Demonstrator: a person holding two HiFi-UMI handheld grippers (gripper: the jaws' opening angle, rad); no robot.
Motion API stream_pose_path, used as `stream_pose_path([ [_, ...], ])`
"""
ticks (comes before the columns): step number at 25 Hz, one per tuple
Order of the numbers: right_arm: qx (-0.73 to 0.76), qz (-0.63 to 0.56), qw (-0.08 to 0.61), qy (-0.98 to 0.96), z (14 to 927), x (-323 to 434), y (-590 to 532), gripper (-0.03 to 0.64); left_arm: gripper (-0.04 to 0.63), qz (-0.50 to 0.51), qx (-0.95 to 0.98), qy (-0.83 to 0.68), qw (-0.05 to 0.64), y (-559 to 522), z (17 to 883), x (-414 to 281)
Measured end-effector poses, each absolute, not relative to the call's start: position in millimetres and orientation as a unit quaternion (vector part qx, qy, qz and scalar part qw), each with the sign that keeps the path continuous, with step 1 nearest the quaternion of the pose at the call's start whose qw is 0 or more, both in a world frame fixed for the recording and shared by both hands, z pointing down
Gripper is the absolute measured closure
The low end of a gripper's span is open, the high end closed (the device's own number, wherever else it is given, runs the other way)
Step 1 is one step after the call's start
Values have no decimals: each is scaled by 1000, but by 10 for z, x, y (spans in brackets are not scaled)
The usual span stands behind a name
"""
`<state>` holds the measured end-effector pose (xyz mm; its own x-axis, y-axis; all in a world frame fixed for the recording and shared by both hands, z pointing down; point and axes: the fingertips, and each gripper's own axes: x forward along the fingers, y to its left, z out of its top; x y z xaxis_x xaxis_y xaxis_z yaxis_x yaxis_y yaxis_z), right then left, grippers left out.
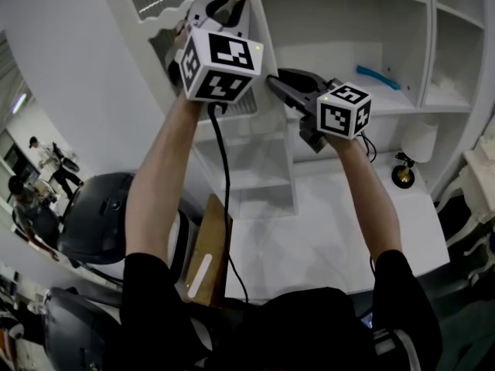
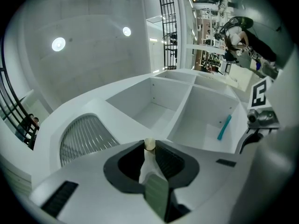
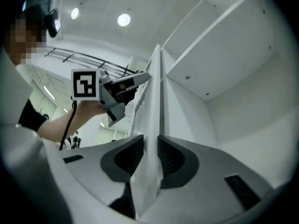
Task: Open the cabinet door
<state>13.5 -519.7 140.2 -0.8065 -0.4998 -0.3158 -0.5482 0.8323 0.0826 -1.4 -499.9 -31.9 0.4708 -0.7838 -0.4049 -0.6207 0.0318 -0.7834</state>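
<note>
The white cabinet door point(image 1: 241, 105) stands swung open, and its arched slatted panel point(image 2: 84, 134) faces left. A small cream knob point(image 2: 149, 144) on it sits pinched between the pads of my left gripper point(image 2: 149, 146), which is raised high at the door's top point(image 1: 229, 2). My right gripper point(image 1: 272, 81) reaches in from the right, lower down. In the right gripper view, its jaws point(image 3: 152, 146) straddle the thin edge of the door point(image 3: 153, 101), and both pads lie against it. The open compartments point(image 2: 154, 101) show behind.
A teal object point(image 1: 379, 77) lies on a shelf point(image 1: 418, 103) at the right. Below the shelves are a white desk top point(image 1: 340, 230) with a small brass lamp point(image 1: 402, 176), a drawer stack point(image 1: 259, 168), a wooden chair back point(image 1: 205, 253) and dark rounded seats point(image 1: 97, 215).
</note>
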Motion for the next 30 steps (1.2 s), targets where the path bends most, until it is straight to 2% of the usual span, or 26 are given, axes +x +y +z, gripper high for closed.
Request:
stream_pose_path([
  [7,-241,56,151,957,1389,130,-4998,528,514,-65,-693,503,512,-4823,-324,-54],
  [30,-272,75,175,943,1375,-120,-4241,538,509,-45,-698,509,502,-4155,-337,-367],
])
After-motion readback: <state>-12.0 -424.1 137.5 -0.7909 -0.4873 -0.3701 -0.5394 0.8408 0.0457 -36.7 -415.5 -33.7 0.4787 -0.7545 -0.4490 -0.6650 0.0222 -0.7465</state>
